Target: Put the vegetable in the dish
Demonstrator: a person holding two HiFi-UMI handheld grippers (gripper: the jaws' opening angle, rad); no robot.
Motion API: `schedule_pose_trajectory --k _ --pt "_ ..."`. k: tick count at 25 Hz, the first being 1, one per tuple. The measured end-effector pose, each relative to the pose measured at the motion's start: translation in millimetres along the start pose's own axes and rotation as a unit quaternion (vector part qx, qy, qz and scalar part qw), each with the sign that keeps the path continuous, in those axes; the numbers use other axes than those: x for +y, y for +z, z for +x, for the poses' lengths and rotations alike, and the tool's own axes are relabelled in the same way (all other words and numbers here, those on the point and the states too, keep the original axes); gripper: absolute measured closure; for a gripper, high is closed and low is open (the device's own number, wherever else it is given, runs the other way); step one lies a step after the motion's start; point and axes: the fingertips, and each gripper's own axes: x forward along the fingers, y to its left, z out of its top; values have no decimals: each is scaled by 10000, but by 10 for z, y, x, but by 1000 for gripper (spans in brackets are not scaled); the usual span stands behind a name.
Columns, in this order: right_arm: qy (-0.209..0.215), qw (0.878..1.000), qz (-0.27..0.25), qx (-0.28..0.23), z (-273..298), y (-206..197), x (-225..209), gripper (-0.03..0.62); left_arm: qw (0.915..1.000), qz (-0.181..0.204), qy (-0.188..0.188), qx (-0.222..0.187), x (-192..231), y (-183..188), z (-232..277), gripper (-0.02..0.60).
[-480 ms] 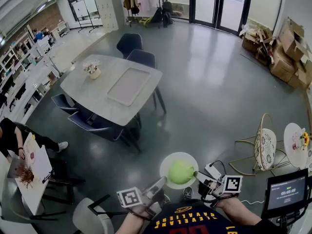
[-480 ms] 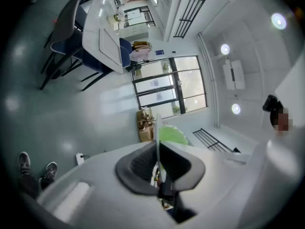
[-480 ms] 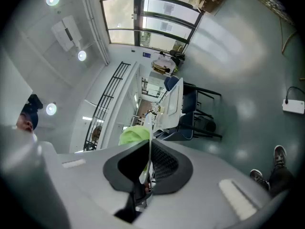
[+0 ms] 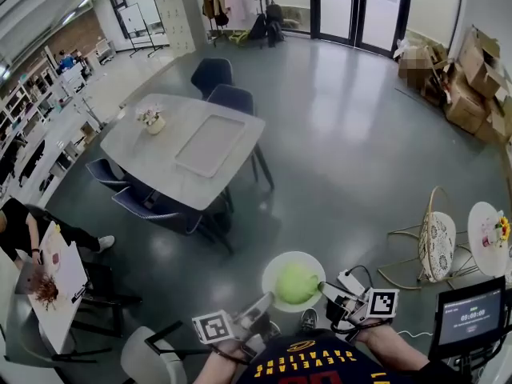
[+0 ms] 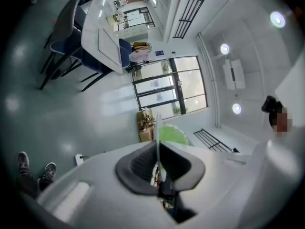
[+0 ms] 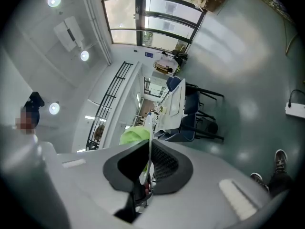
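A round green vegetable [image 4: 298, 283] rests on a pale round dish [image 4: 274, 271] held in the air above the floor. My left gripper [image 4: 262, 301] pinches the dish's near-left rim, and my right gripper [image 4: 323, 288] pinches its right rim. In the left gripper view the jaws [image 5: 158, 146] are shut on the thin dish edge [image 5: 157, 125], with the vegetable [image 5: 172, 135] just behind it. From the right gripper [image 6: 149, 146] the same thin dish edge [image 6: 150, 135] runs between the shut jaws, and the vegetable [image 6: 133, 135] lies to its left.
A grey table [image 4: 144, 146] with a tray [image 4: 210, 141] and a flower pot [image 4: 154, 118] stands ahead to the left, with blue chairs [image 4: 233, 97] around it. A wire chair [image 4: 435, 242] and a small monitor [image 4: 469, 314] are at the right. Cardboard boxes [image 4: 472, 86] are piled at the far right.
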Motion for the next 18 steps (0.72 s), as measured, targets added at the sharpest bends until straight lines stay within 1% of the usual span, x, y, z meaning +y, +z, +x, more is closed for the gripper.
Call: schedule_pose_trajectory --k 5,10,14,18 --pt "67 10000 18 41 -88 234 -10 576 9999 63 84 -67 -80 -14 214 563" --pt "168 9998 35 139 -54 221 -64 577 9997 129 145 -138 -27 -27 203 563" --pt "180 9995 3 271 -179 522 -79 577 9993 152 235 -243 -156 -56 483 563" --pt "250 9989 -20 407 -191 660 -78 577 9987 255 236 -366 -207 -46 604 563"
